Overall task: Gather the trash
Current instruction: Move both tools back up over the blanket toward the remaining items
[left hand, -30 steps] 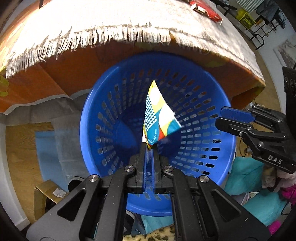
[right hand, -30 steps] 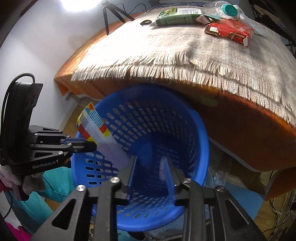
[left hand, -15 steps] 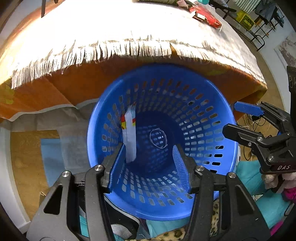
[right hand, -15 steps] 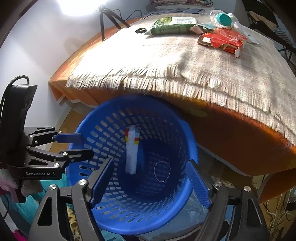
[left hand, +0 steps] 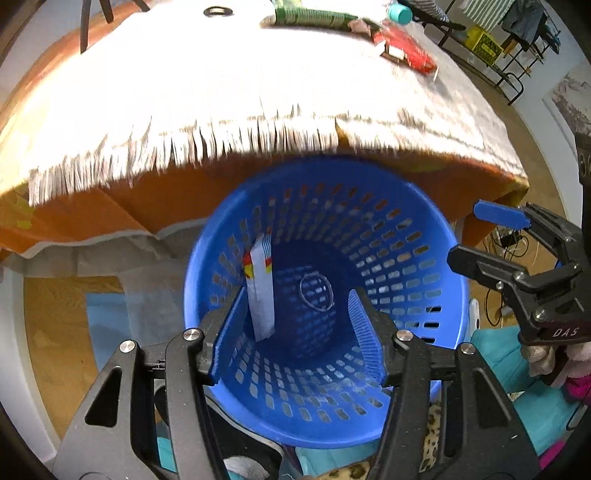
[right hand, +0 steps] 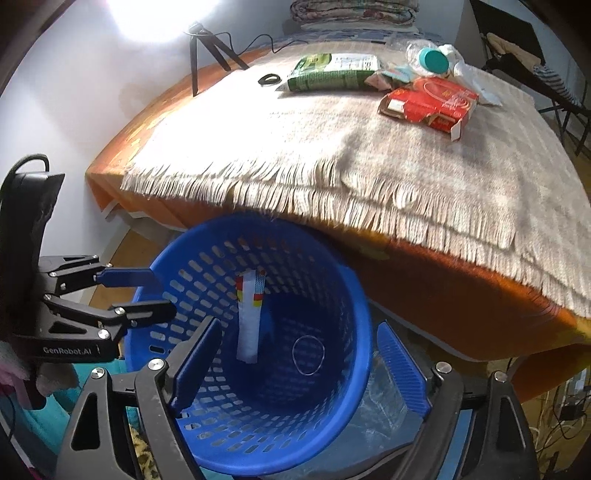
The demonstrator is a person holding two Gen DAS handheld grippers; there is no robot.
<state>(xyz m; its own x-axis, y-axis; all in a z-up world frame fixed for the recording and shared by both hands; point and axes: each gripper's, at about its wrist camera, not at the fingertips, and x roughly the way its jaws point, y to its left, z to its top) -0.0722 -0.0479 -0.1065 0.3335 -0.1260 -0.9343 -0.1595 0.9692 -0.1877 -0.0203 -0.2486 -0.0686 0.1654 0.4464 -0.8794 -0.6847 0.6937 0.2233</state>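
While both tools hang spread and empty over the blue basket, the wrapper stands on end inside it against the wall — just past the left tool, well below the right tool. Beyond the basket — the table with fringed cloth carries a red carton, green packet and bottle.

A fringed beige cloth covers the orange tabletop. A black tripod stands at its far left edge, beside a small black ring. Folded blankets lie beyond.
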